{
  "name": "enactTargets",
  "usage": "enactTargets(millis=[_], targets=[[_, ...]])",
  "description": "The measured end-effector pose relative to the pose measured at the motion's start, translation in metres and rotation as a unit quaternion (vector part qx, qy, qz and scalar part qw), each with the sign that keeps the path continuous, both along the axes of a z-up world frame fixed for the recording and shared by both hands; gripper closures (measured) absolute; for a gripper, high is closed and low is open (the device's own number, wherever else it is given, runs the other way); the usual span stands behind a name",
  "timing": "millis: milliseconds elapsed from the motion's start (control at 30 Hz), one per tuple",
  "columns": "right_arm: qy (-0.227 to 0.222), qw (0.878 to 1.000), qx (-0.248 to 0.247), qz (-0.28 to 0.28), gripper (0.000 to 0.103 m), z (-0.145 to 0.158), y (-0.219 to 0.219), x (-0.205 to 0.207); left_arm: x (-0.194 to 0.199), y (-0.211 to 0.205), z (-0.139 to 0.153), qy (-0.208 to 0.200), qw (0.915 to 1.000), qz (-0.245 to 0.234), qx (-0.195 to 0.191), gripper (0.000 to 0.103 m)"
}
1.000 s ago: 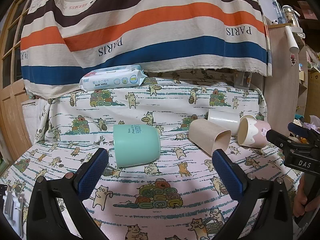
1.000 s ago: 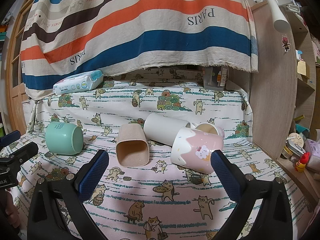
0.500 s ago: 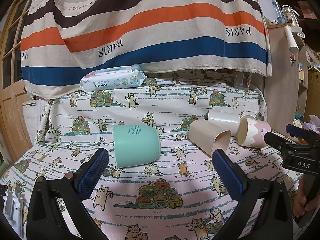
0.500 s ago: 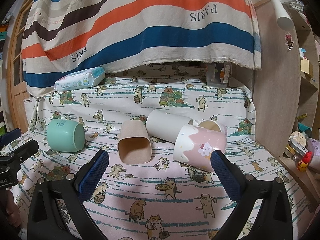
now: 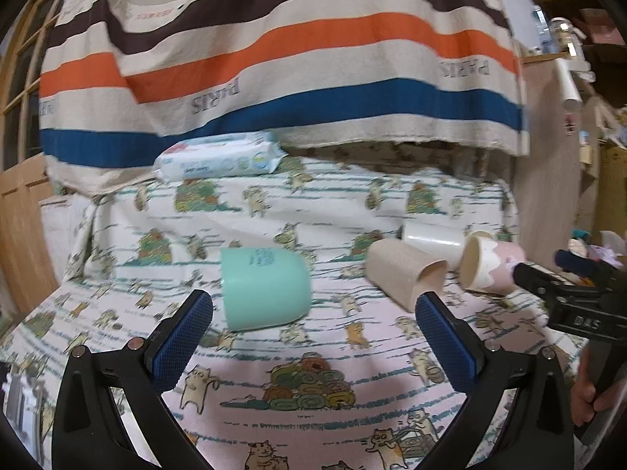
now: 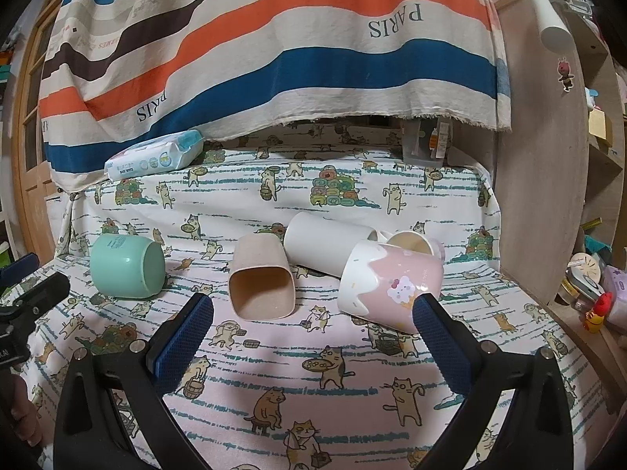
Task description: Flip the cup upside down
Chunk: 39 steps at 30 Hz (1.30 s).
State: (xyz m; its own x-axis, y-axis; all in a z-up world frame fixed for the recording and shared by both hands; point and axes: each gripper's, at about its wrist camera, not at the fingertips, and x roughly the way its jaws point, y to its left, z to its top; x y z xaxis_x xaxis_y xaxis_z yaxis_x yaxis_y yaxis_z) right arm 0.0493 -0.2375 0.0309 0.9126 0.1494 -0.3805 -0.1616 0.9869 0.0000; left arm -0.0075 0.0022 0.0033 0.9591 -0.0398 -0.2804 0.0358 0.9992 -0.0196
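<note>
Four cups lie on their sides on a cat-print cloth (image 6: 313, 372) spread over a table, below a striped sheet (image 6: 274, 39) that fills the top of both frames. In the left wrist view, the left gripper (image 5: 313, 337) hangs low in the frame with its blue-padded fingers (image 5: 182, 338) spread wide and holding nothing; the green cup (image 5: 264, 288) lies just beyond them, centre-left, its opening turned to the left. In the right wrist view, the right gripper (image 6: 313, 338) is likewise wide open and empty — the beige square cup (image 6: 260, 276) lies at centre with its mouth toward the camera, the white cup (image 6: 327, 248) lies behind it, and the pink cup (image 6: 392, 284) rests at centre right, against the white one and just above the right finger's tip. The green cup (image 6: 127, 266) shows at the left of that frame, well apart from the other three, its base toward the camera. A pack of baby wipes (image 6: 154, 158) sits at the cloth's far edge, upper left — beside the sheet's hem.
</note>
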Motion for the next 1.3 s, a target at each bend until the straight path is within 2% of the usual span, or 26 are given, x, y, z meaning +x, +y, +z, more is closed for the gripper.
enactTargets(millis=[133, 233, 433, 600, 700, 800, 900, 1033, 1100, 1167, 1233, 1300], targets=[[0.005, 1.0, 0.022, 0.021, 0.0, 0.001, -0.004, 0.0, -0.011, -0.01, 0.014, -0.034, 0.9969, 0.026, 0.066, 0.0], [0.015, 0.999, 0.03, 0.036, 0.0, 0.01, -0.01, 0.002, -0.015, -0.013, 0.033, -0.047, 0.9945, 0.019, 0.092, 0.0], [-0.01, 0.999, 0.015, 0.03, 0.0, 0.056, -0.016, 0.003, -0.001, -0.019, 0.073, -0.058, 0.995, -0.013, 0.08, 0.0], [-0.036, 0.999, 0.01, 0.017, 0.0, 0.094, -0.015, 0.011, 0.023, -0.028, 0.086, -0.062, 0.9956, -0.012, 0.068, 0.0], [-0.015, 1.0, -0.001, 0.004, 0.0, 0.102, -0.009, 0.026, 0.043, -0.03, 0.086, -0.062, 0.9953, 0.029, 0.069, 0.0], [-0.005, 1.0, 0.0, -0.008, 0.0, 0.101, -0.003, 0.041, 0.063, -0.024, 0.083, -0.049, 0.9972, 0.019, 0.053, 0.0], [0.049, 0.998, 0.025, 0.03, 0.0, 0.093, 0.001, 0.065, 0.08, -0.016, 0.075, -0.035, 0.9986, 0.006, 0.04, 0.0], [0.102, 0.992, 0.046, 0.056, 0.0, 0.076, 0.005, 0.093, 0.091, -0.004, 0.052, -0.025, 0.9983, 0.024, 0.046, 0.0], [0.123, 0.99, 0.042, 0.059, 0.0, 0.069, 0.011, 0.106, 0.095, -0.001, 0.04, -0.012, 0.9986, 0.018, 0.049, 0.0], [0.151, 0.986, 0.038, 0.068, 0.0, 0.06, 0.019, 0.119, 0.097, 0.001, 0.038, -0.001, 0.9994, 0.0, 0.034, 0.0], [0.182, 0.979, 0.034, 0.082, 0.0, 0.052, 0.031, 0.134, 0.094, 0.006, 0.038, -0.008, 0.9999, -0.002, 0.011, 0.0], [0.203, 0.975, 0.021, 0.086, 0.0, 0.044, 0.043, 0.144, 0.09, 0.008, 0.039, -0.018, 0.9998, 0.005, 0.005, 0.0]])
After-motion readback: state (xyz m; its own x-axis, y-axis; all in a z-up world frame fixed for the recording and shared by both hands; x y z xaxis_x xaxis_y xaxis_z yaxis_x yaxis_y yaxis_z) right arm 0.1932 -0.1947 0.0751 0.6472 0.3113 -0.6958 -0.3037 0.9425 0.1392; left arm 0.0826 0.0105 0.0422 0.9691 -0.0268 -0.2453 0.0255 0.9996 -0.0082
